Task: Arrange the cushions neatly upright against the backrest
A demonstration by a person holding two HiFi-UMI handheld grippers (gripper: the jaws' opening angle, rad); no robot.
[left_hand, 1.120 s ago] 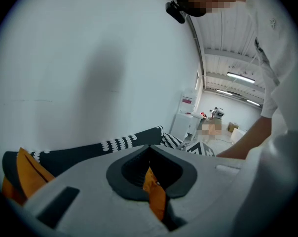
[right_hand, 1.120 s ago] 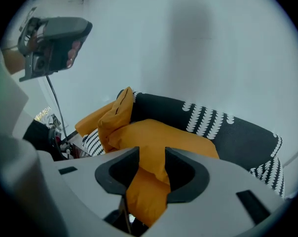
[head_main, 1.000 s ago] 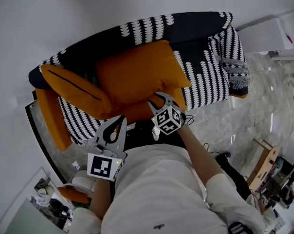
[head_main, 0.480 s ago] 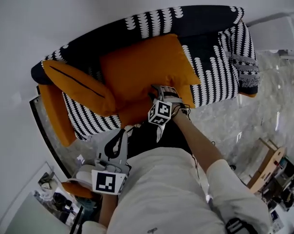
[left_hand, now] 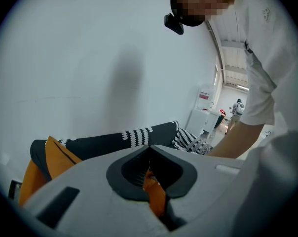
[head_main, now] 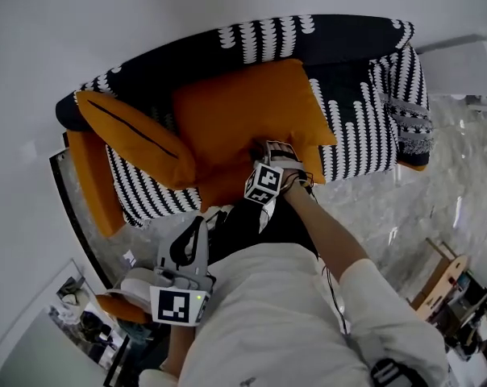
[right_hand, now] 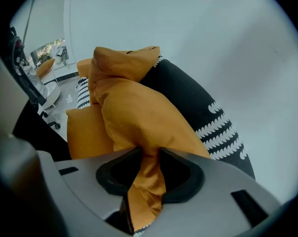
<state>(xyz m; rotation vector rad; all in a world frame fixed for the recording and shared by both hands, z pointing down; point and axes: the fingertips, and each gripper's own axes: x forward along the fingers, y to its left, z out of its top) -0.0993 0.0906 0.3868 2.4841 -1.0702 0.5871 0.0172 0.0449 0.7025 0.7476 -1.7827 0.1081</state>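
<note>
Right gripper (head_main: 269, 150) lower, orange cushion (head_main: 235, 111) on sofa (head_main: 358, 135)

Mid sofa (head_main: 340, 40) blocked by large cushion (head_main: 243, 115); right end bare.

- Pale grey moulded shells on the left tongs (head_main: 200, 221), with black ribbed pads (left_hand: 122, 174) lining the inner curve.
- Same grey-and-black build on the right tongs (head_main: 269, 145).
- Behind each, a marker cube (head_main: 264, 184): white faces, bold black square patterns.
- Loose white short-sleeved shirt (head_main: 268, 321).
- Black camera unit (left_hand: 174, 22) up at the head.
</note>
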